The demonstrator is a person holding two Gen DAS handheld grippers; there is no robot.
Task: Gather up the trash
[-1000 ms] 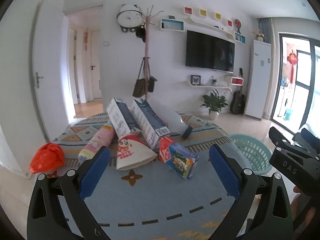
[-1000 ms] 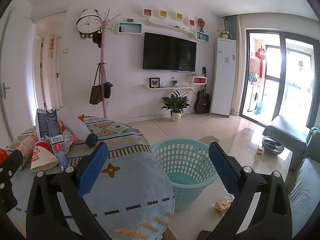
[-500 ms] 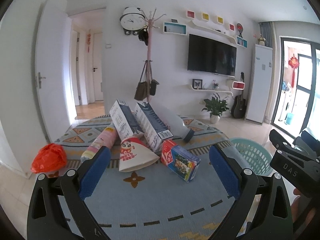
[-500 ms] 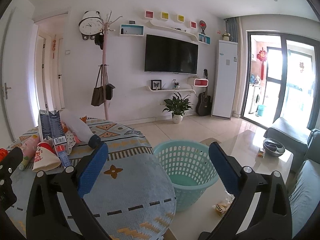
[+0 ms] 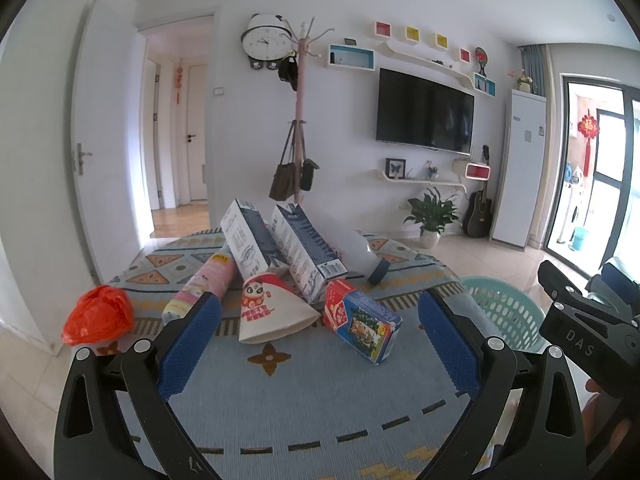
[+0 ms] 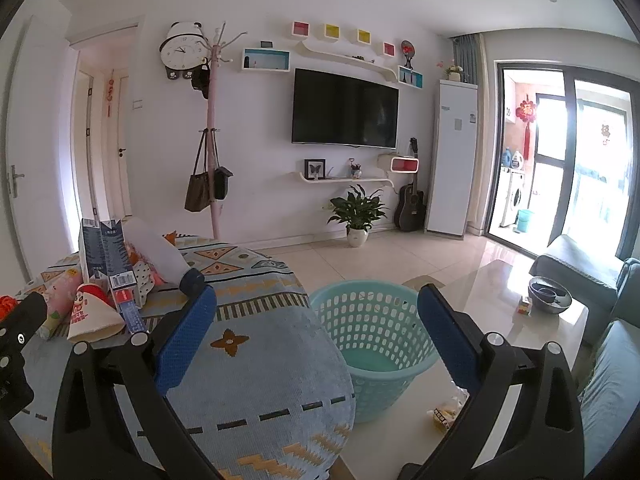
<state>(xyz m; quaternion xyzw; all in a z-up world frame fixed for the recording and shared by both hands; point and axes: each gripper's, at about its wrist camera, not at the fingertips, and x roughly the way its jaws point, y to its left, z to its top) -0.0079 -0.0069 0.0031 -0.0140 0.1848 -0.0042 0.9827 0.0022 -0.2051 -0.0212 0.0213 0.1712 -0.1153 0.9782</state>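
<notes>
Trash lies in a pile on a blue patterned rug (image 5: 304,392): a red plastic bag (image 5: 98,314), a pink tube (image 5: 202,286), a white paper cone cup (image 5: 272,312), two tall blue-white cartons (image 5: 246,238) (image 5: 306,246), a colourful small box (image 5: 362,320) and a white bottle with a blue cap (image 5: 360,254). A teal laundry basket (image 6: 374,340) stands on the floor right of the rug and looks empty. My left gripper (image 5: 318,344) is open and empty, short of the pile. My right gripper (image 6: 316,338) is open and empty, above the rug edge beside the basket.
A coat rack with bags (image 5: 298,168) stands behind the pile. A potted plant (image 6: 358,216), guitar (image 6: 412,202) and white cabinet (image 6: 452,160) line the far wall. A glossy low table with a bowl (image 6: 548,300) and a grey sofa (image 6: 612,380) are at right.
Both views have tilted slightly upward, so the pile and basket sit a little lower in frame. Both grippers stay open and empty.
</notes>
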